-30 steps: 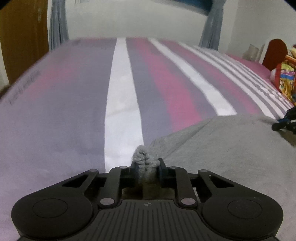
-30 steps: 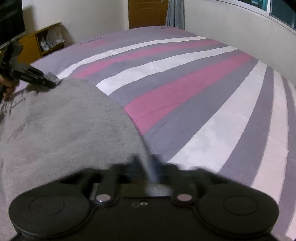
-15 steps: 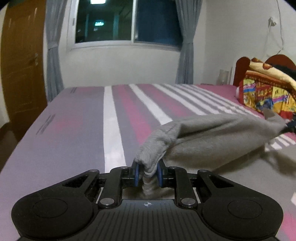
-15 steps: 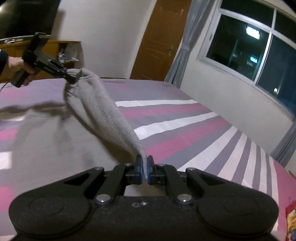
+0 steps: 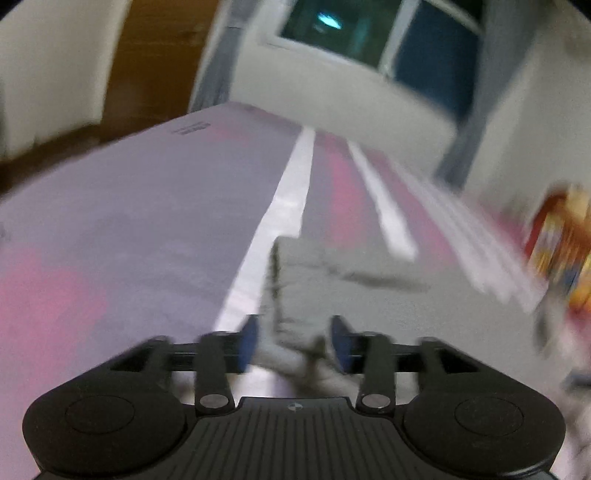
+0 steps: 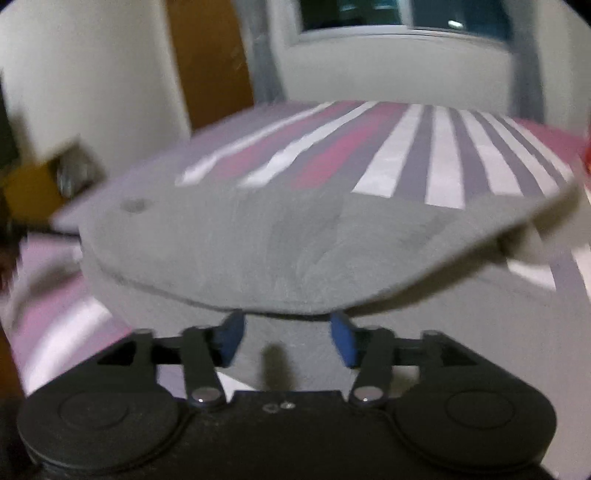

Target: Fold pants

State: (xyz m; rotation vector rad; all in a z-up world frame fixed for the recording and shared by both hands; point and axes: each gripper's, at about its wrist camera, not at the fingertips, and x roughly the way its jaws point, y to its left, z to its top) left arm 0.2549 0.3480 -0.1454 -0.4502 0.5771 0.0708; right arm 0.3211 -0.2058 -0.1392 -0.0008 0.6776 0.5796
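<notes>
The grey pants (image 5: 369, 295) lie on the striped bed, blurred by motion. My left gripper (image 5: 294, 338) has its jaws opening; a crumpled bit of the pants edge sits loose between the blue pads (image 5: 249, 339), which do not press on it. In the right wrist view a folded flap of the pants (image 6: 258, 240) hangs just beyond the fingertips, over a lower grey layer. My right gripper (image 6: 287, 338) also has its jaws opening, with its pads (image 6: 343, 339) clear of the cloth and only the lower layer showing behind the gap.
The bed sheet (image 5: 110, 221) has pink, grey and white stripes. A wooden door (image 5: 147, 74) and a window (image 5: 369, 29) stand beyond the bed. A colourful blanket (image 5: 561, 240) lies at the right. A yellow-brown shelf (image 6: 33, 184) is at the left.
Both grippers were shut on the pants edge and held it up; now both sets of jaws stand apart and the cloth is released. Both views have swung and rolled.
</notes>
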